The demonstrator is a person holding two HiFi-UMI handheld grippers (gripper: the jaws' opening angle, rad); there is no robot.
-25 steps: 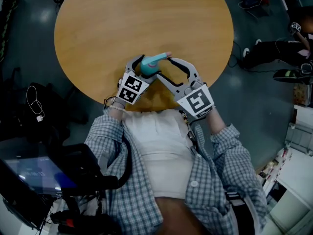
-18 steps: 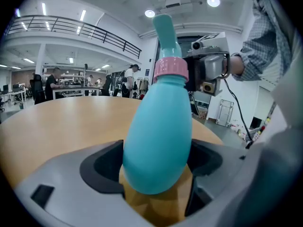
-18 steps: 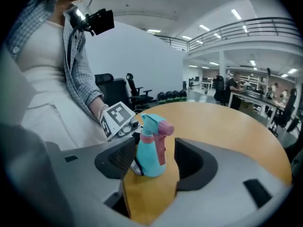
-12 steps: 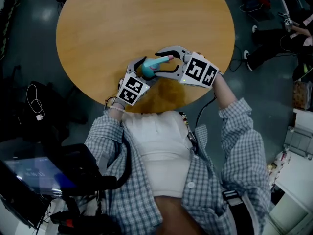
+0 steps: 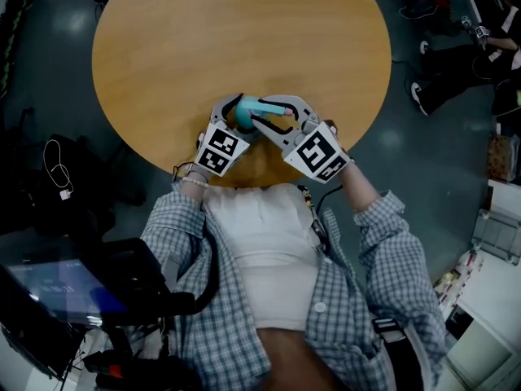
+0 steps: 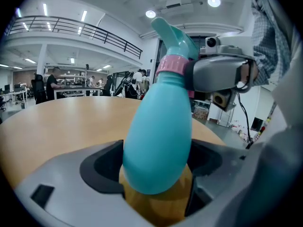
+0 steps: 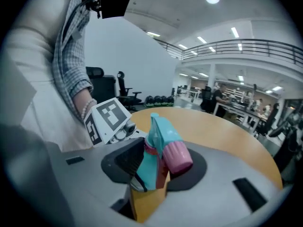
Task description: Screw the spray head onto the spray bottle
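A teal spray bottle point(image 6: 158, 136) stands on the round wooden table point(image 5: 236, 31) near its front edge, with my left gripper point(image 5: 242, 114) shut on its rounded body. The teal spray head point(image 7: 158, 136), with a pink collar point(image 6: 171, 65) and a pink nozzle point(image 7: 177, 157), sits on the bottle's neck. My right gripper point(image 7: 158, 167) reaches in from the right and its jaws are closing on the head. One dark pad lies against the collar side and the other sits behind the nozzle. The bottle's neck is hidden by the jaws.
The person's checked shirt and white top fill the near side below the table edge. A dark bag and cables point(image 5: 57, 173) lie on the floor at left, and white shelving point(image 5: 496, 243) stands at right. Desks and people show far off in the gripper views.
My right gripper swung out to the right and opened wide, then came back round toward the body and closed on the spray head. The left gripper and bottle stayed put.
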